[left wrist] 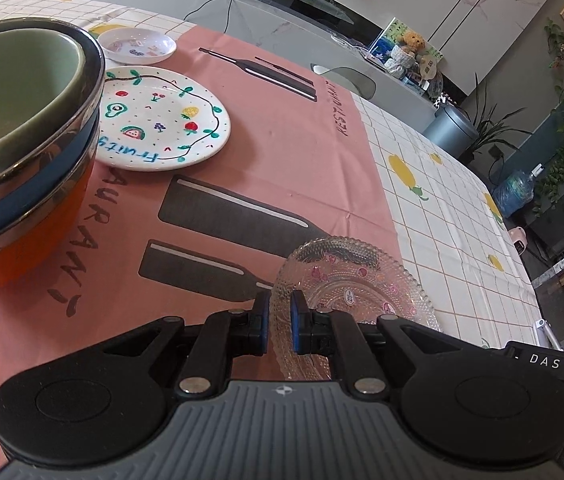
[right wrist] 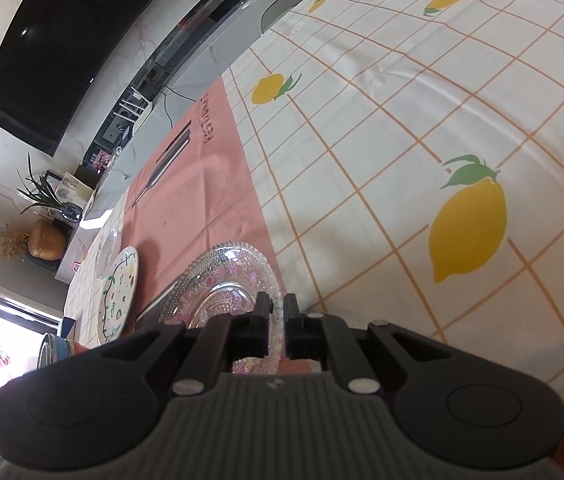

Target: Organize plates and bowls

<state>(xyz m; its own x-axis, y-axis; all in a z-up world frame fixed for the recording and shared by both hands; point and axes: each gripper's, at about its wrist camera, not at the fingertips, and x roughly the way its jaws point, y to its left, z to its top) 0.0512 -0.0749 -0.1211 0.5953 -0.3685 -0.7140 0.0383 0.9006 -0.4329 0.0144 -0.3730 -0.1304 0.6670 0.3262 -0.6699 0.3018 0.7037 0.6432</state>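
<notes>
Grippers, left [left wrist: 280, 322] and right [right wrist: 278, 326]: I am clamping both on glass plate [left wrist: 361, 276] rim, near fruit plate [left wrist: 162, 120].

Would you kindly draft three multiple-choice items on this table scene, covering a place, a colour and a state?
1. Where does the fruit-painted plate lie?
A. On the pink mat
B. In the green bowl
C. On the floor

2. What colour is the innermost bowl of the stack?
A. Red
B. Green
C. White

3. What does the left hand-held gripper do?
A. Stands wide open
B. Holds a spoon
C. Grips the glass plate's rim

Answers: 1 A, pink mat shows all around it; 2 B, its inside is green; 3 C, the rim sits between its pads.
</notes>
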